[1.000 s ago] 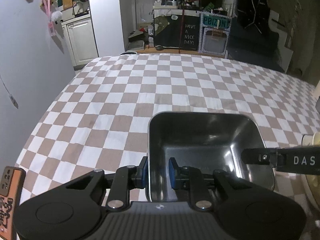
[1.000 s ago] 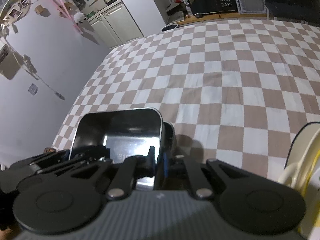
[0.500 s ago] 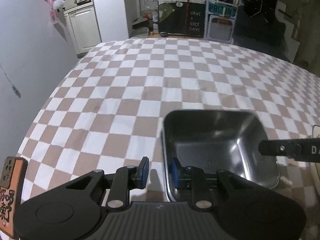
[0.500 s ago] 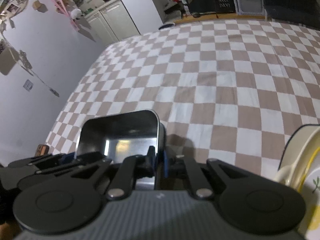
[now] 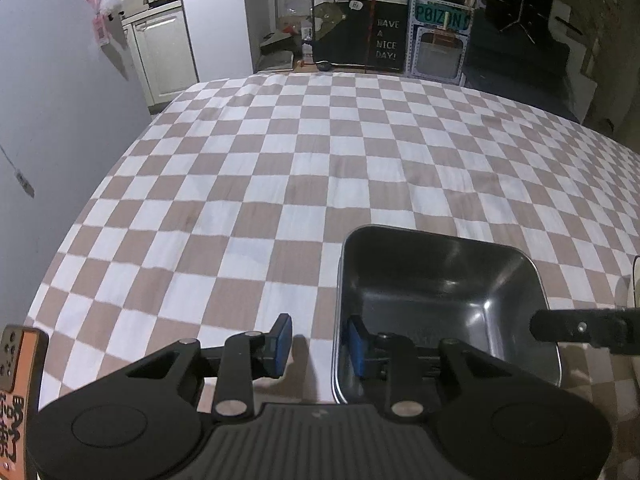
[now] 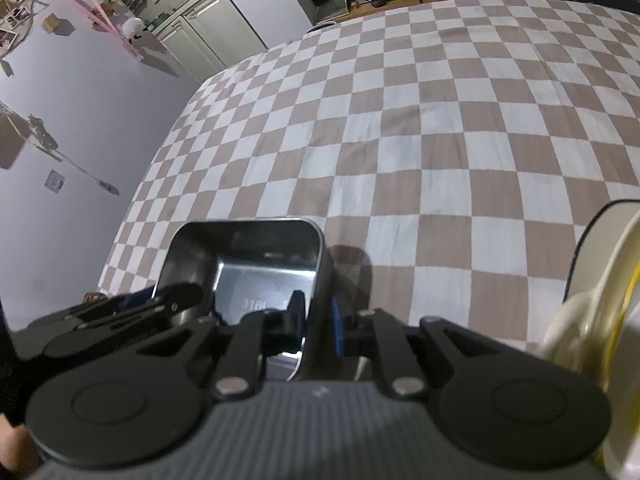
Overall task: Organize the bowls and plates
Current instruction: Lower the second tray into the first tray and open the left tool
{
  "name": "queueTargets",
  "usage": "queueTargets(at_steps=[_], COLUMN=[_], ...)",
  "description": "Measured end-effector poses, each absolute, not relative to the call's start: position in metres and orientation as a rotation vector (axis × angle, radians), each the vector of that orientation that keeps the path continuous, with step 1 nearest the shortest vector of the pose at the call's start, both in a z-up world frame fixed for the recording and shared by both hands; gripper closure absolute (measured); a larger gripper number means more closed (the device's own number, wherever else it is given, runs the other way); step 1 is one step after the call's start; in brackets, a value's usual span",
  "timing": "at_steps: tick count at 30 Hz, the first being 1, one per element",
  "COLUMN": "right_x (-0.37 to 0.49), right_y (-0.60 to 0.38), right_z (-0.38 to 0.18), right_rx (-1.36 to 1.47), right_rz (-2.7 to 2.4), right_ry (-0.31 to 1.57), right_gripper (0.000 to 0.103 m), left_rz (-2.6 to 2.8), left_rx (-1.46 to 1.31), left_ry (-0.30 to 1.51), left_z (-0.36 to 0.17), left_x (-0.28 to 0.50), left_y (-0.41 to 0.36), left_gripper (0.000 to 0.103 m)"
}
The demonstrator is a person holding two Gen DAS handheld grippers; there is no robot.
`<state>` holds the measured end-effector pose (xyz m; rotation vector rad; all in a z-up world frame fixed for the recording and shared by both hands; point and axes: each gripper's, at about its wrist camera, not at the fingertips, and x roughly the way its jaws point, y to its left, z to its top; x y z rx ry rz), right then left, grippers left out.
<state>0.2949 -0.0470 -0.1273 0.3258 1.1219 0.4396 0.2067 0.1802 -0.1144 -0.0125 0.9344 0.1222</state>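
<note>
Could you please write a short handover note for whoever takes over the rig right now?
Left claw: open, jaws just been opening, astride the left wall of the square stainless steel bowl, pads clear.
Right claw: jaws just been opening, astride the bowl's right wall, barely clear.
Bowl rests on the checkered tablecloth; a cream yellow-rimmed dish stands to its right.
Done: bowl set down. Left: withdraw both claws, sort the dish.

Both grippers have just been letting go of the square steel bowl [image 5: 436, 300]. The left gripper [image 5: 319, 343] has spread its jaws off the bowl's left wall, and the right gripper [image 6: 316, 320] has eased apart around the right wall.
</note>
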Motion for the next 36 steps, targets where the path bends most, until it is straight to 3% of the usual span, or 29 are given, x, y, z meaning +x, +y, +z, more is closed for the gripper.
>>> queueTargets(at_steps=[18, 22, 27, 36], right_x=[0.293, 0.291, 0.291, 0.295], right_y=[-0.046, -0.045, -0.044, -0.046], right_z=[-0.122, -0.113, -0.113, -0.120], right_rx=[0.335, 0.306, 0.284, 0.311], right_rz=[0.467, 0.479, 0.469, 0.470], right_ry=[1.102, 1.064, 1.060, 1.080], right_gripper=[0.085, 0.086, 0.094, 0.095], left_rz=[0.109, 0.098, 0.093, 0.098], left_rx=[-0.123, -0.124, -0.099, -0.122], left_ry=[0.847, 0.850, 0.883, 0.885], left_z=[-0.087, -0.086, -0.092, -0.092], left_x=[0.200, 0.198, 0.199, 0.198], left_y=[0.191, 0.191, 0.188, 0.192], left_gripper=[0.072, 0.096, 0.096, 0.092])
